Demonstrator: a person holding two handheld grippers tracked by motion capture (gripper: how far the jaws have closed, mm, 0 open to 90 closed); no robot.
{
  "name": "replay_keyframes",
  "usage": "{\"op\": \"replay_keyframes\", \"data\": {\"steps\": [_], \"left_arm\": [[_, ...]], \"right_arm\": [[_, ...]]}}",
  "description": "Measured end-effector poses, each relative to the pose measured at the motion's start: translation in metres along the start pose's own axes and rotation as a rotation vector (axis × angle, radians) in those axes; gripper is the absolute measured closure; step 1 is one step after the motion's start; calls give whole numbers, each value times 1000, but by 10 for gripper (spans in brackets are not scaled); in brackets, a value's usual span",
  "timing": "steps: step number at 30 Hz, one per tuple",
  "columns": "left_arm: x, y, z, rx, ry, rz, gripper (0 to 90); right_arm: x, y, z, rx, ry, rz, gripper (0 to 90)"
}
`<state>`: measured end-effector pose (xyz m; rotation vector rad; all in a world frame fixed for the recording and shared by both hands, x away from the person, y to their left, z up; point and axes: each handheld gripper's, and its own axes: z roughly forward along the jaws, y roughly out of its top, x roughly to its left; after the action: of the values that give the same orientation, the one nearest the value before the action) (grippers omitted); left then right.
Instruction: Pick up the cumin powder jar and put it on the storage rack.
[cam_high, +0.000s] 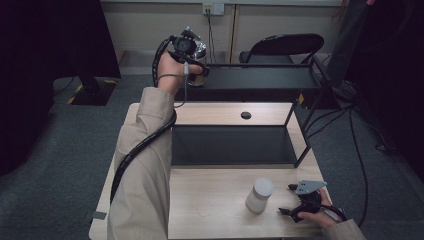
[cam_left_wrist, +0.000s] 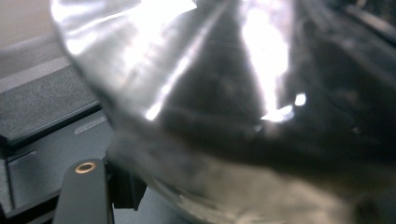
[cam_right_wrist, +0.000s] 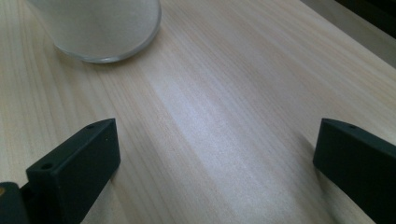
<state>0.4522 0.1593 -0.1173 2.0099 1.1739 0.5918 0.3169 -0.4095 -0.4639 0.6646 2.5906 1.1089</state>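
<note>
My left gripper (cam_high: 195, 60) is held high at the far left, over the left end of the black rack's top shelf (cam_high: 260, 80). It is shut on a shiny, crinkled clear package (cam_high: 199, 49). In the left gripper view that package (cam_left_wrist: 224, 93) looms close and blurred, with one black finger (cam_left_wrist: 83, 196) at the lower left; the other is hidden. A white, frosted cylindrical container (cam_high: 260, 195) stands on the wooden table (cam_high: 210, 210). Just right of it my right gripper (cam_high: 286, 199) rests open, and its own view has bare wood between the jaws (cam_right_wrist: 219, 154) and the container's base (cam_right_wrist: 100, 32) ahead.
The two-tier black rack has its lower shelf (cam_high: 230, 145) on the table's middle. A round cable hole (cam_high: 245, 115) lies behind it. A black folding chair (cam_high: 282, 46) stands beyond the table. Cables (cam_high: 360, 150) trail over the grey carpet at the right.
</note>
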Motion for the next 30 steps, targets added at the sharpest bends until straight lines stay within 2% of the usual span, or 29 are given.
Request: {"op": "replay_keyframes", "data": {"steps": [4, 14, 30], "left_arm": [[-1, 1, 7, -4, -2, -11, 305], [-3, 3, 16, 2, -1, 1, 305], [-3, 2, 18, -3, -2, -28, 299]], "right_arm": [[0, 0, 0, 0, 0, -1, 0], [0, 0, 0, 1, -1, -1, 0], [1, 0, 0, 1, -2, -2, 0]]}}
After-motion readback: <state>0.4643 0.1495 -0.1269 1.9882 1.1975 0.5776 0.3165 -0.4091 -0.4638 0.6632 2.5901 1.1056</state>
